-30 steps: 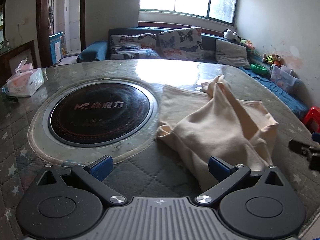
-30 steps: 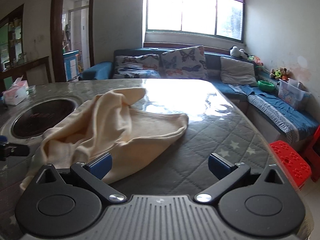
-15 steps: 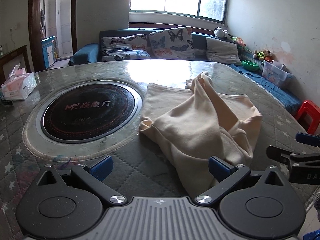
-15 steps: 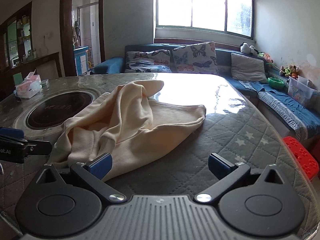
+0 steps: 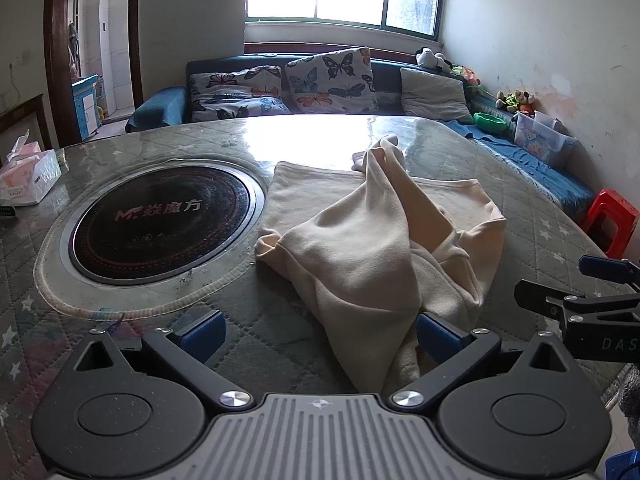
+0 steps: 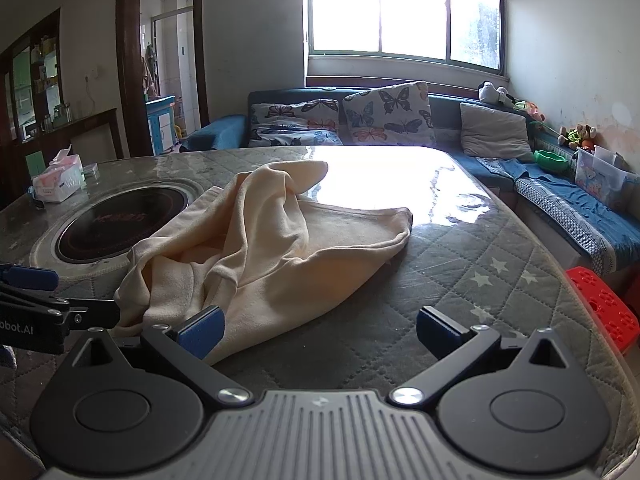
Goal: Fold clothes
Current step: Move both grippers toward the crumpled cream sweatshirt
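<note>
A cream garment point(image 5: 372, 240) lies crumpled on the quilted table, one part raised in a ridge; it also shows in the right wrist view point(image 6: 260, 248). My left gripper point(image 5: 318, 330) is open at the near edge; the garment's near corner lies between its fingers, next to the right pad point(image 5: 436, 336). My right gripper point(image 6: 318, 328) is open, low over the table; the cloth edge touches its left pad point(image 6: 200, 330). Each gripper shows in the other's view: the right one point(image 5: 580, 300) and the left one point(image 6: 44, 300).
A round black induction hob point(image 5: 160, 220) is set in the table left of the garment. A tissue box point(image 5: 28, 176) stands at far left. A sofa with butterfly cushions point(image 5: 320, 84) is behind. A red stool point(image 6: 604, 312) stands by the table's right edge.
Both grippers have drawn back toward the table's near edge and closer together; each now shows more in the other's view. The garment lies as before. Both stay open.
</note>
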